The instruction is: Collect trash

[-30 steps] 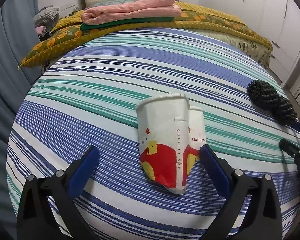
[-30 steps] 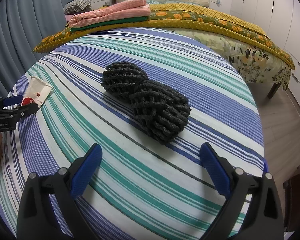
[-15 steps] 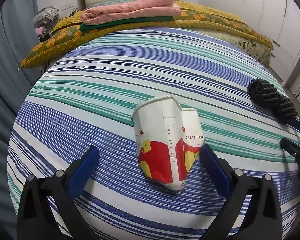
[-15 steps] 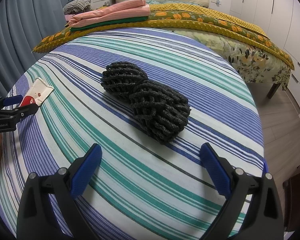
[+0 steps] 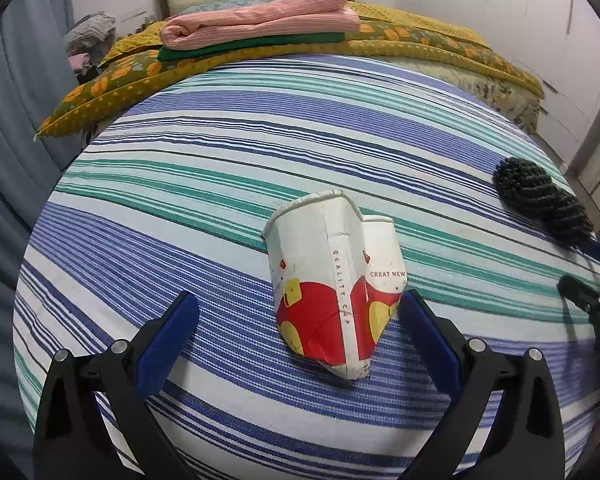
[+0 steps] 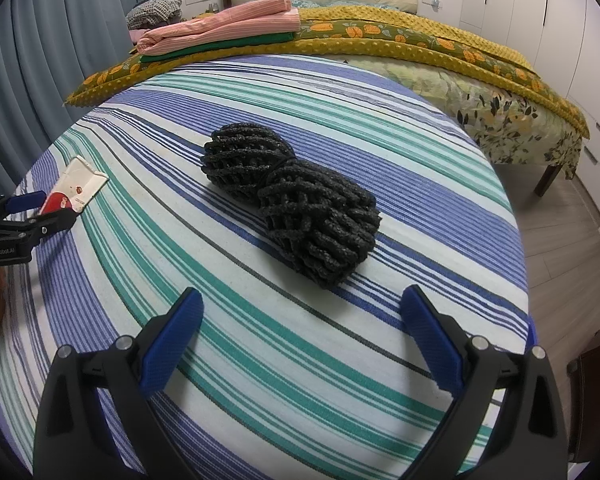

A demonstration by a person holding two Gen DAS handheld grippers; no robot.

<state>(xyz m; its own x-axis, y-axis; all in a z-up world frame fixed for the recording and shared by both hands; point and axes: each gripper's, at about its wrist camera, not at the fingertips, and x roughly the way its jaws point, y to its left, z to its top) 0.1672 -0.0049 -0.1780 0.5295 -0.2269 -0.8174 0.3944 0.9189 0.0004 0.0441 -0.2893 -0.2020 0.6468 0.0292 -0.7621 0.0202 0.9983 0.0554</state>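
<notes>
A crushed white, red and yellow paper cup [image 5: 332,284] lies on the striped cloth [image 5: 220,168]. My left gripper [image 5: 296,316] is open, its blue fingers on either side of the cup's lower end, not touching it. A black foam net bundle [image 6: 292,200] lies ahead of my right gripper [image 6: 300,316], which is open and empty. The cup also shows at the left of the right wrist view [image 6: 80,188], with the left gripper [image 6: 36,208] around it. The bundle also shows at the right of the left wrist view [image 5: 540,196].
A bed with a yellow quilt [image 6: 420,44] and folded pink and green cloths [image 5: 260,28] lies beyond the striped surface. Blue curtains [image 6: 40,40] hang at the left. White wardrobes [image 6: 560,20] and wooden floor [image 6: 572,216] are at the right.
The cup sits slightly farther left and lower between my left fingers, so the left gripper has edged closer to it. The right gripper and the black bundle have not moved.
</notes>
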